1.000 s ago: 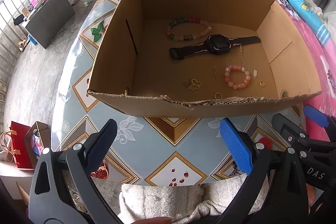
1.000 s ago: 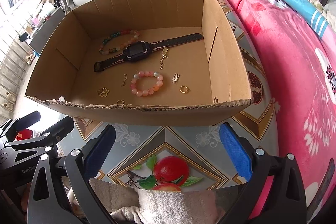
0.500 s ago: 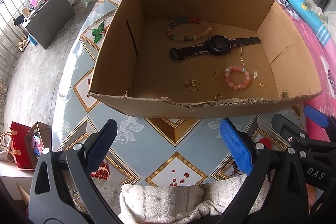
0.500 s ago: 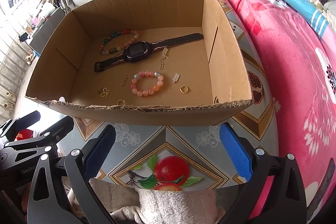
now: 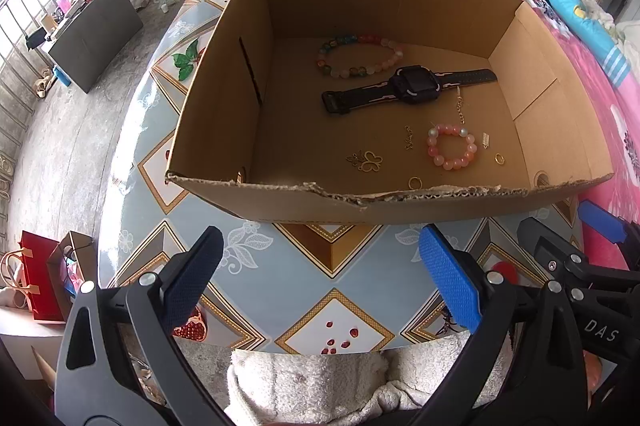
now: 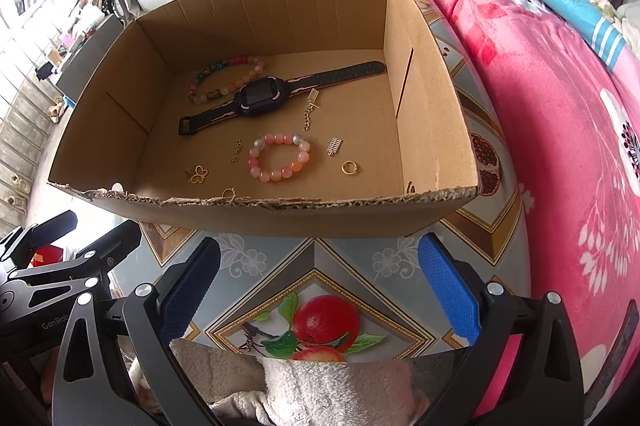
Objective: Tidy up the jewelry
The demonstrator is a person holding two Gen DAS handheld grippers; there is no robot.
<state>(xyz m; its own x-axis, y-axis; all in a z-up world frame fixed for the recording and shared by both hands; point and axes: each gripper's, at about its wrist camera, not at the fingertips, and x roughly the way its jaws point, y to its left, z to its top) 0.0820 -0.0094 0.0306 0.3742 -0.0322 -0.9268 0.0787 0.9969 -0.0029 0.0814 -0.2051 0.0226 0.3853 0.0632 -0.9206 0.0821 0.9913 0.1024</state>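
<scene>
Cardboard box (image 5: 224, 86) sits on the patterned table (image 5: 280, 266) in the left wrist view; all the jewelry visible lies loose on its floor: multicolour bead bracelet (image 5: 358, 55) at the back, black watch (image 5: 412, 90) just in front of it, pink bead bracelet (image 5: 451, 146) nearer, butterfly charm (image 5: 366, 161), short chain (image 5: 459, 104) and gold ring (image 5: 498, 158) scattered around; left gripper (image 5: 320, 278) hovers over bare table short of the box's torn front wall, jaws wide apart, nothing held; right wrist view: same box (image 6: 424, 98), watch (image 6: 260, 96) and both bracelets (image 6: 280, 162) well apart from each other, ring (image 6: 349, 168) and small clasp piece (image 6: 334, 146) beside the pink one; right gripper (image 6: 316, 286) likewise spread wide and empty, outside the box; my read: either everything is already collected in the box, or sorting hasn't begun; no grouping visible, nothing in hand.
</scene>
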